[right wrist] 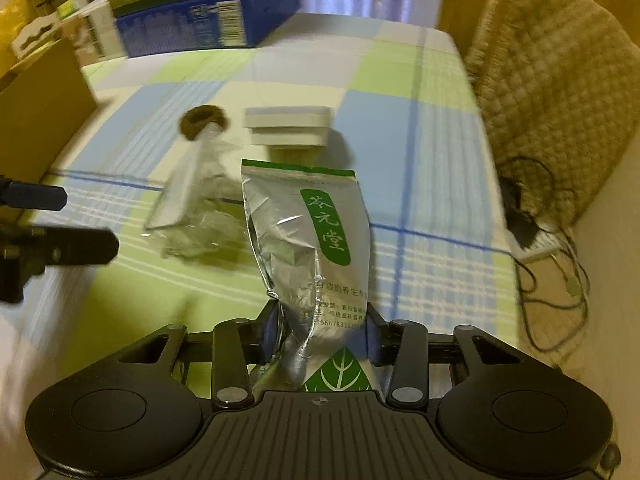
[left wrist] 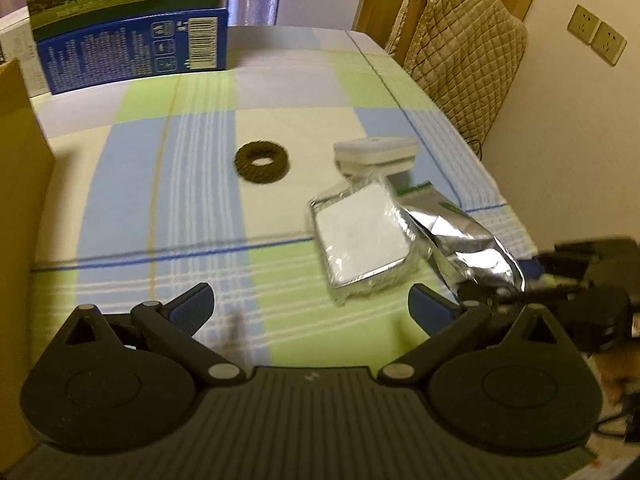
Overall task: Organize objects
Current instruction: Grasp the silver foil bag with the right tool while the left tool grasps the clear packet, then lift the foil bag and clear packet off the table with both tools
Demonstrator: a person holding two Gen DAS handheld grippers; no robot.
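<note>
The left gripper (left wrist: 310, 304) has its blue-padded fingers (left wrist: 192, 308) spread wide with nothing between them, hovering over the near edge of the desk (left wrist: 160, 184). The right gripper (right wrist: 320, 332) has its fingers (right wrist: 270, 330) pressed in on the lower end of a silver foil pouch (right wrist: 308, 232) with a green label, which stands up from the grip and leans away over the desk.

Taking the foil pouch as the landmark and moving left to right: far to its left, at the desk's edge, stands a brown cardboard box (left wrist: 20, 200). Behind that, at the far left corner, sits a blue carton (left wrist: 132, 48) with a barcode on its side. Nearer the pouch, to its left and farther back, a dark brown ring (left wrist: 262, 161) lies flat on the checked cloth. Just beside the pouch on its left lies a flat white packet in clear wrap (left wrist: 362, 236), touching or nearly touching it. Directly behind the pouch sits a small white box (left wrist: 376, 155) with a lid. To the right of the pouch, past the desk's edge, a chair draped in a quilted beige cover (left wrist: 464, 56) stands against the wall, with tangled cables (right wrist: 544, 240) on the floor below it.
</note>
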